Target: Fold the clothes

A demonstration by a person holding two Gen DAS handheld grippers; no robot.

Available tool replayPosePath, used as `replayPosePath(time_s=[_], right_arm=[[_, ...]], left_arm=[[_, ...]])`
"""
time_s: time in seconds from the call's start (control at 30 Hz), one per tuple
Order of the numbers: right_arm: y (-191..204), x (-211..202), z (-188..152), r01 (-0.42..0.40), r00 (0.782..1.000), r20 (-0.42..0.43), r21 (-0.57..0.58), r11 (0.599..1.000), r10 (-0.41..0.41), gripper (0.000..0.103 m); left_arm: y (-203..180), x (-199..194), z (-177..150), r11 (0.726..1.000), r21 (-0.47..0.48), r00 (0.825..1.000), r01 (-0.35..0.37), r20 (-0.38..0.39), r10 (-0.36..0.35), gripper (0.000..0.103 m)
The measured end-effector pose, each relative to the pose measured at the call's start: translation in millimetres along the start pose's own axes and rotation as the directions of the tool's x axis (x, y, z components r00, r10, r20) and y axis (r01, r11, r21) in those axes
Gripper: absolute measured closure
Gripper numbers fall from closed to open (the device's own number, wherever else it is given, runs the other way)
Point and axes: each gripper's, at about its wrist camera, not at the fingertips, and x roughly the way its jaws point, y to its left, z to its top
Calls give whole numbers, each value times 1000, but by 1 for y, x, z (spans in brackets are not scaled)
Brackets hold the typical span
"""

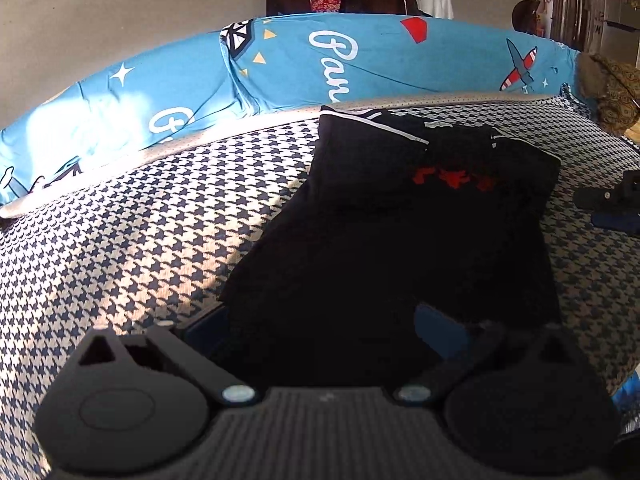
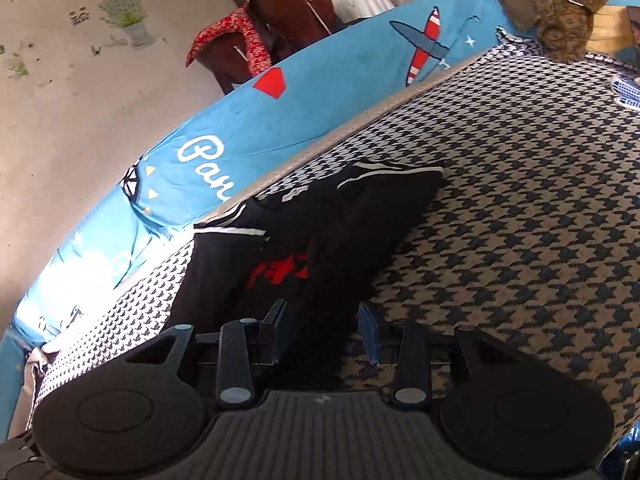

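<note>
Now left gripper [image 1: 324, 340] low over black shirt [image 1: 400, 220], jaws spread; right gripper [image 2: 326, 330] tilted, jaws apart, straddling hem.

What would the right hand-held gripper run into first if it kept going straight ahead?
The black garment. The right hand-held gripper is open, its fingers straddling the garment's near edge on the houndstooth cover, so cloth comes first, though depth is hard to judge.
</note>
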Motion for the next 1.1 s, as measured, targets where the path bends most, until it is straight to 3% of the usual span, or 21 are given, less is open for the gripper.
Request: replayPosePath(time_s=[0.23,0.43,0.7,0.87,1.1], right_arm=[[-26,20,16,22,1000,-14,124,992,-21,64],[-47,40,23,22,999,-30,271,962,-14,64],[-58,63,34,48,999,-25,332,942,-42,64],[-66,76,35,32,999,-29,412,911,-22,64],[-66,91,36,6,1000,4,431,902,-8,64]], left_arm=[[2,14,16,1000,27,1000,13,-3,-13,0],[4,24,32,999,43,1000,18,7,-19,0],[3,33,43,998,36,999,42,7,-42,0],[-1,34,44,997,49,998,59,7,-59,0],[-1,35,46,997,55,998,61,14,-61,0]])
